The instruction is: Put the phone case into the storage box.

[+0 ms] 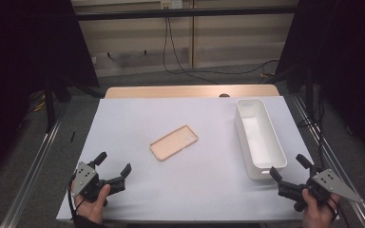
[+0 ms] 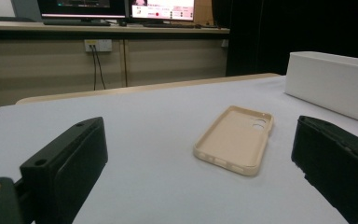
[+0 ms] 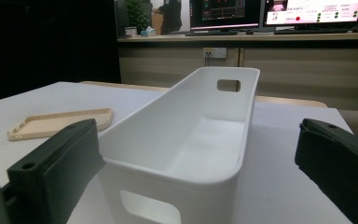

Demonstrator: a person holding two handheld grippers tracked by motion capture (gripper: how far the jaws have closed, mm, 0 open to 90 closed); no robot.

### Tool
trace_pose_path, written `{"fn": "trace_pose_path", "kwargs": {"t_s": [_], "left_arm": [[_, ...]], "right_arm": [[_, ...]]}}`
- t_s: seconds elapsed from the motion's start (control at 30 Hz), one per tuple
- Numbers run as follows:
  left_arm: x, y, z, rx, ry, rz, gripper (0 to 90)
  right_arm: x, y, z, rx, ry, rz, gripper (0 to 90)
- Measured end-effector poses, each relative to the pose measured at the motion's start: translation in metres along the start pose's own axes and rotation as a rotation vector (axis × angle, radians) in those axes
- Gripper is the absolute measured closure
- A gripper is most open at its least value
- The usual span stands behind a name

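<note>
A beige soft-plastic phone case (image 1: 173,142) lies open side up mid-bench, well ahead of the left hand-held gripper (image 1: 113,167), whose jaws are spread and empty. The right hand-held gripper (image 1: 290,170), also spread and empty, faces the near end of a long white plastic bin (image 1: 279,152) just beside it.

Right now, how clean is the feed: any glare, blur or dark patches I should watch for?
High view: even light on the table, black curtains swallow both sides, phone case sharp. Left gripper view: near jaws soft, case clear, monitors behind blown out. Right gripper view: the white bin is bright with soft shadow inside, no hard glare.
</note>
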State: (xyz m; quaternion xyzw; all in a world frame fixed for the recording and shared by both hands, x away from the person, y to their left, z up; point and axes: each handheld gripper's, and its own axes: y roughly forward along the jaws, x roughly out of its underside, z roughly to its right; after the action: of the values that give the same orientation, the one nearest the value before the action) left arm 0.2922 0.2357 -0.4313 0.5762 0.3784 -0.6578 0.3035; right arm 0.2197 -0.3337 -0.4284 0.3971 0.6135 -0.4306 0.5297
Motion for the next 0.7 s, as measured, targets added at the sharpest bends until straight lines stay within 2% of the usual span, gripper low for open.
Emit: {"fn": "trace_pose_path", "kwargs": {"t_s": [0.43, 0.7], "left_arm": [[-0.0004, 0.0033, 0.0013, 0.003, 0.010, -0.017, 3.3], [-0.0008, 0.0048, 0.0037, 0.037, 0.017, -0.036, 3.9]], "right_arm": [[0.0015, -0.0004, 0.0016, -0.011, 0.005, -0.003, 0.0], [0.0018, -0.0027, 0.0009, -0.008, 0.009, -0.006, 0.0]]}}
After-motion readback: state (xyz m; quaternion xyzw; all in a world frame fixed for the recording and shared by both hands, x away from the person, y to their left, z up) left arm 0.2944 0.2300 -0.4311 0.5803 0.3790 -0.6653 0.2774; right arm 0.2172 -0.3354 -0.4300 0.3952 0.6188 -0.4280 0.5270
